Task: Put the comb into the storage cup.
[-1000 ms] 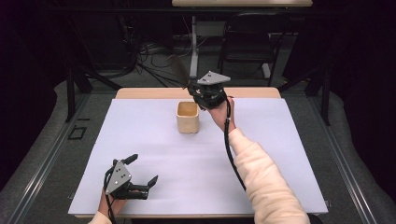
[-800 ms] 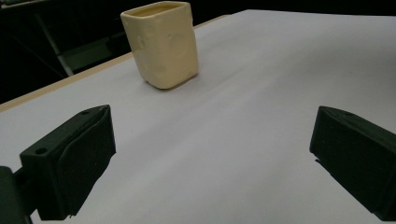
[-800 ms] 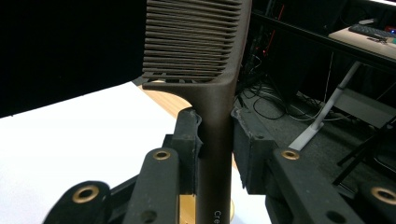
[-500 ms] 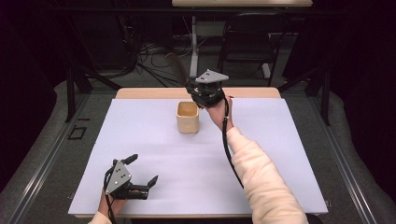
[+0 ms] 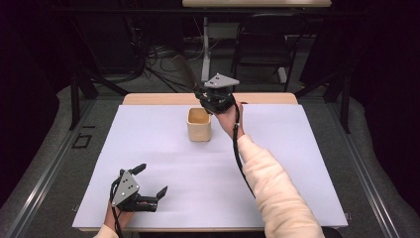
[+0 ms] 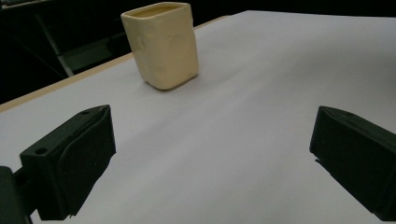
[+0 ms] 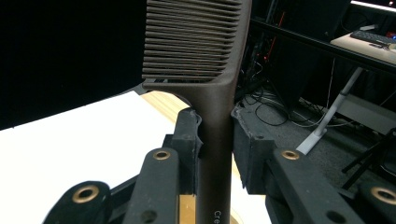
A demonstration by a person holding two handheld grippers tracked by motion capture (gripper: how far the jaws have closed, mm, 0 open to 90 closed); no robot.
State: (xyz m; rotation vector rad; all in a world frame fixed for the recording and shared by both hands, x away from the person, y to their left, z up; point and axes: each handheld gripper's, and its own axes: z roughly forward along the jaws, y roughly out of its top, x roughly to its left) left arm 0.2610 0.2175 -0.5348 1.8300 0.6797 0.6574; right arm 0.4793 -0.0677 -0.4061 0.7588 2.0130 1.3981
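The comb (image 7: 205, 70) is dark brown, with a long flat handle and a row of fine, close-set teeth along one side of its upper half; pale lettering starts at the very bottom of the handle in the right gripper view. The right gripper (image 7: 217, 135) is clamped on that handle, a black pad pressing on each flat side, so the toothed part stands out beyond the jaw tips. In the high view the right gripper (image 5: 210, 96) is held above the far edge of the table (image 5: 297, 163), and the comb (image 5: 184, 69) slants up and to the far left from it, over the dark floor behind.

Just near and left of that gripper stands a cream cup (image 5: 199, 124), upright and open-topped, on the white tabletop.

The left gripper (image 5: 148, 186) rests low at the near left of the table, its jaws wide apart with nothing between them, well apart from the cup (image 6: 161, 44).
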